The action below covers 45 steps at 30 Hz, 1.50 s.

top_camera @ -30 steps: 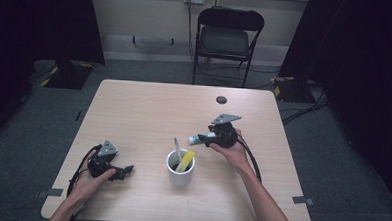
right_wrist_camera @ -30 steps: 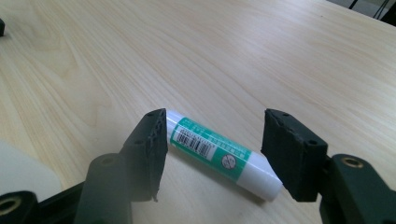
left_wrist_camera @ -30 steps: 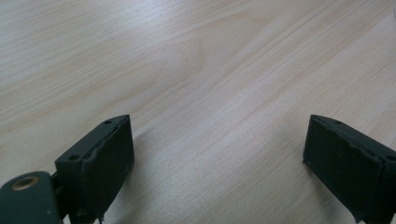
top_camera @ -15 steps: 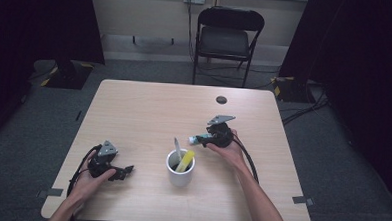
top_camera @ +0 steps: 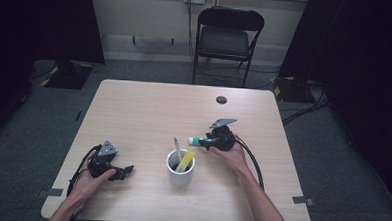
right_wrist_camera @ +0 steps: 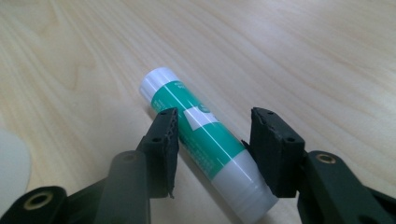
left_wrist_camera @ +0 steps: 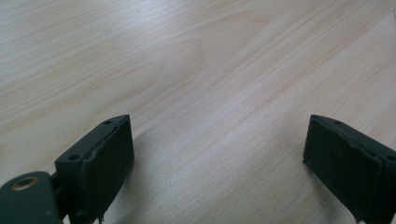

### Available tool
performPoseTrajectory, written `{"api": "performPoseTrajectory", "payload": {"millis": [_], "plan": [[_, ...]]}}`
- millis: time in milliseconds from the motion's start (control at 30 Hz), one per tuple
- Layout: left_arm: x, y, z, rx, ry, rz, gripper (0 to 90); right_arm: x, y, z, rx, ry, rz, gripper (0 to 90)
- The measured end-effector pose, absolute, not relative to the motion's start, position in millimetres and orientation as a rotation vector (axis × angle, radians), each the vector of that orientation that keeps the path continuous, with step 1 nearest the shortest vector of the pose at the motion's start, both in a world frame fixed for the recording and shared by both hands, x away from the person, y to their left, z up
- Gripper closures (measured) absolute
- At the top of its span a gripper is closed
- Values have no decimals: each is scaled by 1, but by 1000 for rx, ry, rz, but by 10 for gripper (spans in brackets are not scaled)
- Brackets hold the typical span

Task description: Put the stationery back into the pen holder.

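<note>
right gripper (right_wrist_camera: 212,140) jaws just closing, straddling glue stick (right_wrist_camera: 205,140), not yet pinching; round tube may roll away. left gripper (left_wrist_camera: 215,154) wide, empty.

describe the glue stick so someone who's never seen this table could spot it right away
On the light wooden table, look just right of the white mug near its middle. There the green-and-white glue stick lies flat between the jaws of the right gripper. It is the one loose thing on the tabletop; the yellow and grey items stand inside the mug.
</note>
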State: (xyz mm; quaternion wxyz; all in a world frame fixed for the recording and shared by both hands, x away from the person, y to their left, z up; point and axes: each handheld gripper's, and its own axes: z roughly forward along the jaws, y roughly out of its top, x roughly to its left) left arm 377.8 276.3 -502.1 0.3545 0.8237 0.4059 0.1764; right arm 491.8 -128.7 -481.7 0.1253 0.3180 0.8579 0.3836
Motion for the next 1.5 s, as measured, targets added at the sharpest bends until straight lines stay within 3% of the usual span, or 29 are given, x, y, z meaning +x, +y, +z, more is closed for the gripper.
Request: {"api": "performPoseTrajectory", "payload": {"millis": [300, 867, 1500], "plan": [[378, 276, -502, 2133, 1045, 457, 77, 477, -136, -482, 916, 2513, 1126, 634], [380, 275, -502, 2141, 1045, 455, 54, 467, -138, -486, 917, 2519, 1124, 606], [380, 273, -503, 2139, 1048, 454, 44, 443, -161, -487, 965, 2507, 1101, 652]]}}
